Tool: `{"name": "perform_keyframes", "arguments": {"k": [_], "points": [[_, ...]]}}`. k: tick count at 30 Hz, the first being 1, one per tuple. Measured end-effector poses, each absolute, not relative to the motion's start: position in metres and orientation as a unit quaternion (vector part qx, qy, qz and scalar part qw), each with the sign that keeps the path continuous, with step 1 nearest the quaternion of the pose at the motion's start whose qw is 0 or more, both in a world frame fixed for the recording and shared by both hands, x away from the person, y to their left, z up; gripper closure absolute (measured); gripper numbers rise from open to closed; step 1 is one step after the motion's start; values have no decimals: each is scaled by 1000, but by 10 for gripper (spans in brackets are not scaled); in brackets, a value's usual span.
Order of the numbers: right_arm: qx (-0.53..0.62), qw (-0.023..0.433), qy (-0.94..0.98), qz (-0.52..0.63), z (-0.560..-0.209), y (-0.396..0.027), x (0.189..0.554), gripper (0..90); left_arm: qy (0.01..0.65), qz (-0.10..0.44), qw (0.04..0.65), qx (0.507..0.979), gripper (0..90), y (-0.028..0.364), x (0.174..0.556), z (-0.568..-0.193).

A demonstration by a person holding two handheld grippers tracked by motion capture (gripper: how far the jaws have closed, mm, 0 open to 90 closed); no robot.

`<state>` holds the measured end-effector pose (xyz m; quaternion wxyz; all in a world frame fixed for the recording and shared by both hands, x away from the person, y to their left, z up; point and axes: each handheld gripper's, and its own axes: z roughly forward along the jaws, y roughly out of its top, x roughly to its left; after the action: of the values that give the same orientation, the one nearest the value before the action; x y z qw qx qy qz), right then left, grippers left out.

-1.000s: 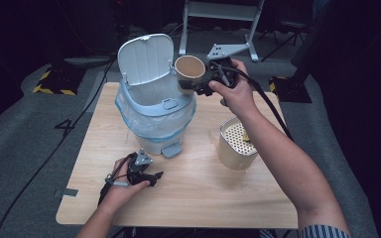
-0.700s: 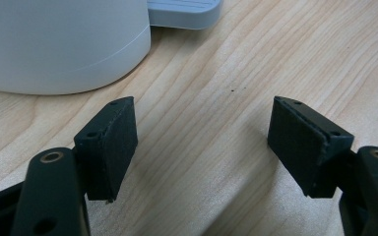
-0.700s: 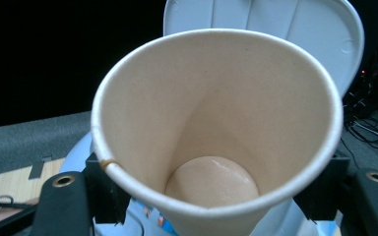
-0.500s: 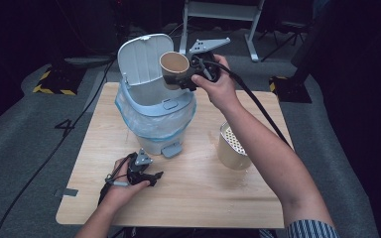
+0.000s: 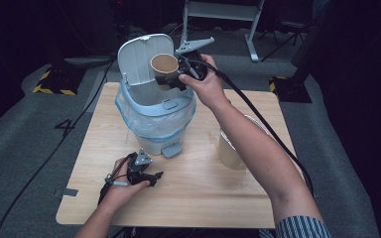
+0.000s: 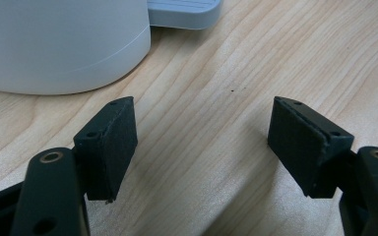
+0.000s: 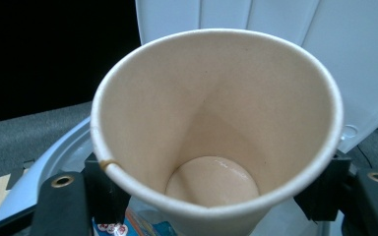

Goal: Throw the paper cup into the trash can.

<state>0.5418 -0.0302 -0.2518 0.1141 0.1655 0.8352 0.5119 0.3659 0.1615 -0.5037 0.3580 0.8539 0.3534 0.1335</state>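
Fingers [image 7: 103, 189] clamp paper cup [image 7: 216, 128] sideways over bin [image 5: 154, 119].

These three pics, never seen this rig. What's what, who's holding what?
There is no robot arm here: a person holds a pair of hand-held tongs in each hand. The high view looks down on a wooden table from the person's side. The other two pictures come from cameras riding on the tongs, looking along their black jaws.

On the table stands a pale pedal bin, lined with a bag, its lid up. A second container stands beside it, partly behind the right forearm.

The right tongs grip an empty paper cup over the open bin. The left tongs rest on the table near the bin's pedal, jaws apart, holding nothing.
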Motion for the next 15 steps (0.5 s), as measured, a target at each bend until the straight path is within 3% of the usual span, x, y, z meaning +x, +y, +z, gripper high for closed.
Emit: {"name": "perform_keyframes", "arguments": {"k": [2, 4, 5, 6, 10, 11, 15], "points": [[161, 123, 837, 508, -255, -28, 543, 244, 353, 134, 358, 854, 273, 162, 366, -504], [149, 175, 827, 514, -258, -26, 541, 78, 353, 134, 358, 854, 273, 162, 366, -504], [149, 175, 827, 514, -258, -26, 541, 78, 353, 134, 358, 854, 273, 162, 366, -504], [142, 189, 823, 516, -257, -26, 538, 189, 353, 134, 358, 854, 273, 162, 366, -504], [141, 197, 819, 520, -253, -28, 535, 116, 354, 133, 359, 854, 273, 161, 366, -504], [134, 200, 818, 522, -252, -30, 534, 165, 354, 133, 359, 854, 272, 161, 366, -504], [136, 202, 817, 522, -247, -39, 528, 168, 353, 133, 358, 854, 271, 162, 366, -504]]}}
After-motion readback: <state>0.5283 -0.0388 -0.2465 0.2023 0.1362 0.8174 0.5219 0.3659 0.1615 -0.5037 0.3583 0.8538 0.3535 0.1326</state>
